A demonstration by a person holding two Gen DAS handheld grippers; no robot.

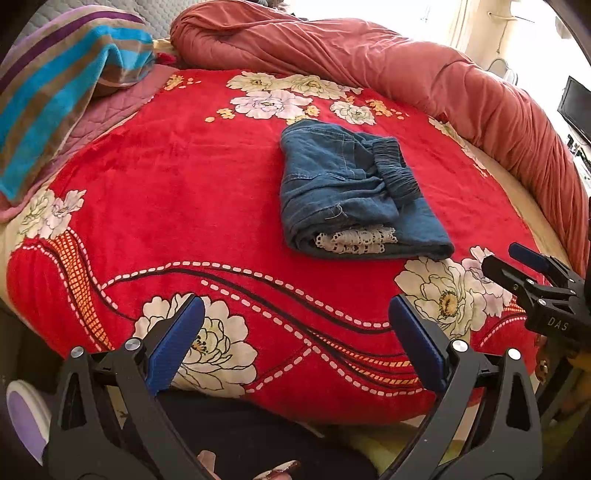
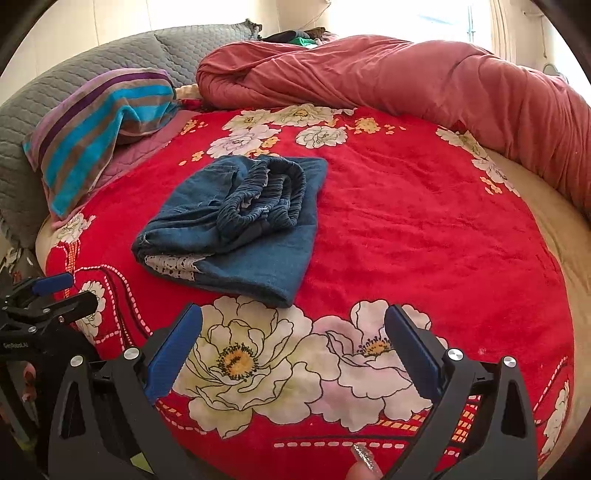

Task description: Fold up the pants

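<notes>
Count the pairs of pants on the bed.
1. The folded blue pants lie alone on the red floral blanket, ahead of both open claws; more clothing could be hidden under the pink quilt.

I see bright daylight from a window (image 2: 424, 14) at the top right, blown out to white; the red blanket (image 2: 406, 221) is evenly lit with soft shadows, and fisheye bending darkens and curves every corner

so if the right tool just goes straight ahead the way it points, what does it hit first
Probably the red floral blanket. The open right tool aims past the right edge of the folded pants, though depth is hard to judge.
</notes>
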